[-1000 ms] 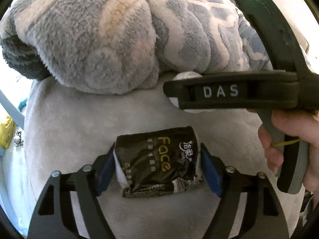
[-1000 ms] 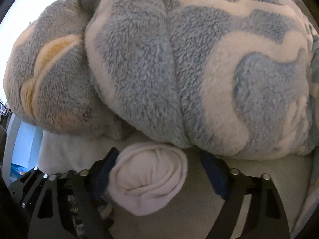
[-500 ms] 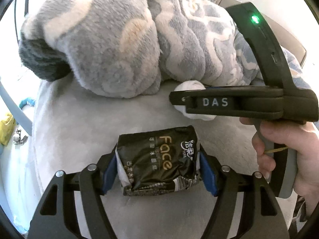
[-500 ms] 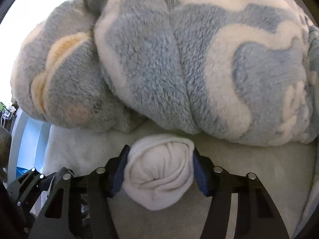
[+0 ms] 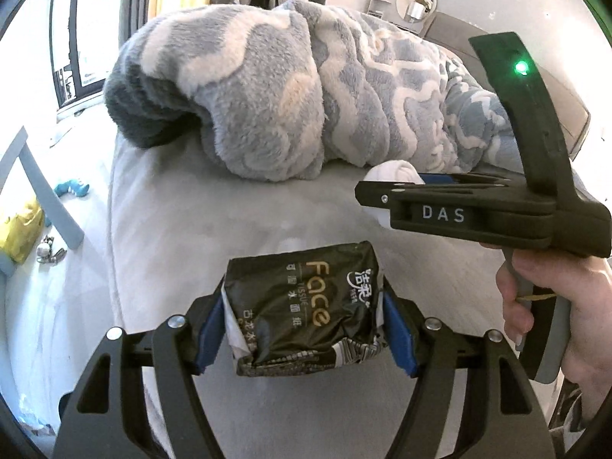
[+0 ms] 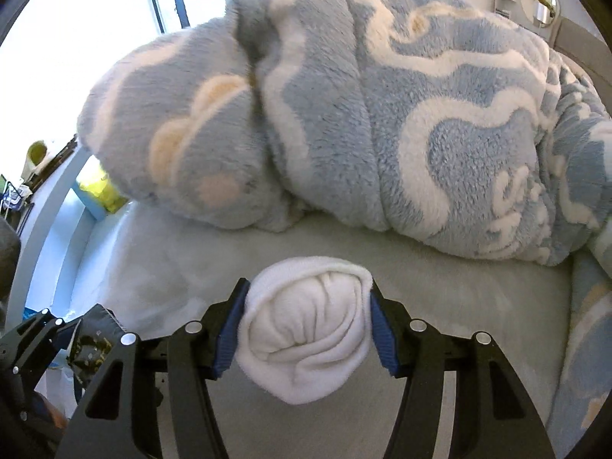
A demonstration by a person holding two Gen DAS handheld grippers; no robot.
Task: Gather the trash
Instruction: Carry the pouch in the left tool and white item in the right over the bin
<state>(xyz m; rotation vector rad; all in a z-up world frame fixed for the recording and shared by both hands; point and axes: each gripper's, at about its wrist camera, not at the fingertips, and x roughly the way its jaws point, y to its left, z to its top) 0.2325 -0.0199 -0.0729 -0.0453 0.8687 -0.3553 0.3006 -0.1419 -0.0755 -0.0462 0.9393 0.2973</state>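
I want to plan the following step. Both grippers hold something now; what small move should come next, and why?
Probably lift both clear of the bed and carry them away. The left gripper is shut on the black tissue pack, the right gripper on the white rolled sock, and no bin is in view.

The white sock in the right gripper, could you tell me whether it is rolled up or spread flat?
Rolled up: the white sock forms a tight spiral bundle between the right gripper pads.

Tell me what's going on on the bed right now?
A person is clearing the bed with two tools. The left hand-held gripper is shut on a black tissue packet. The right hand-held gripper is shut on a rolled white cloth. A bunched blue blanket lies behind both.
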